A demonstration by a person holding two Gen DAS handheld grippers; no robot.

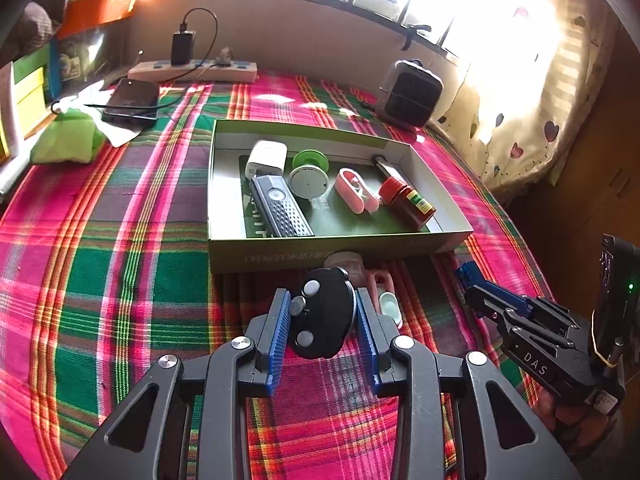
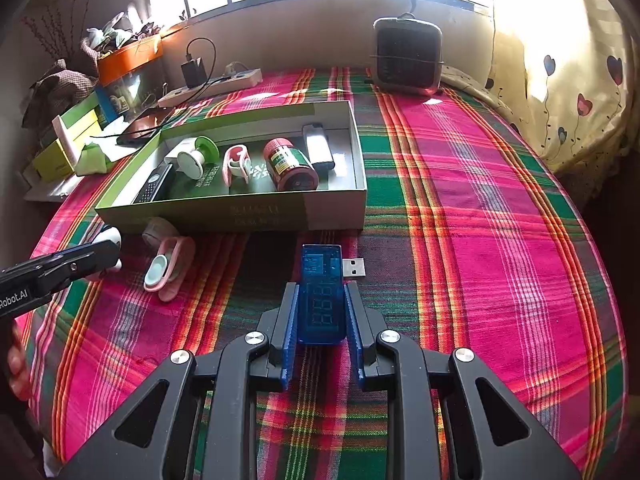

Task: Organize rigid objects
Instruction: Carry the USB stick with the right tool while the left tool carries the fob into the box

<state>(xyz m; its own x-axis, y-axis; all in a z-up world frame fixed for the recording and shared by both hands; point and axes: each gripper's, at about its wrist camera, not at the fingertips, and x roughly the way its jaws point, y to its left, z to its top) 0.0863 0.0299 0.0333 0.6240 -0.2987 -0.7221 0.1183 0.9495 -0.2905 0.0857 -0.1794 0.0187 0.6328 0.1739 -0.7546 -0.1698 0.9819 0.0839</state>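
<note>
Both grippers loaded, mid-carry toward the shallow green-and-white cardboard box (image 1: 224,216) on the pink-green plaid cloth (image 1: 100,280).

The left gripper (image 1: 322,316) has its blue pads closed on a black rounded plastic gadget with three silver buttons (image 1: 322,314); the object sits upright between the fingers, just in front of the box's near wall. The right gripper (image 2: 320,312) is clamped on a translucent blue USB tester with a digit display (image 2: 322,296), metal plug sticking out to the right, also just short of the box's near wall.

Already in the box: black perforated remote-like bar (image 1: 280,208), white charger block (image 1: 266,158), green-and-white round spool (image 1: 309,176), pink-and-white clip case (image 1: 356,190), red pill bottle with green label (image 1: 406,200), silver-black lighter-shaped item (image 2: 318,150).

Still out on the cloth by the near wall: pink oval case with a pale teal insert (image 2: 166,268), plus a greyish roll (image 2: 154,232), partly hidden.

Judged step: placing, task well along. Next move calls for lifting each held item over the near wall and releasing into a free gap; the open floor at the front middle looks the likeliest spot. Risk: knocking the bottle.
</note>
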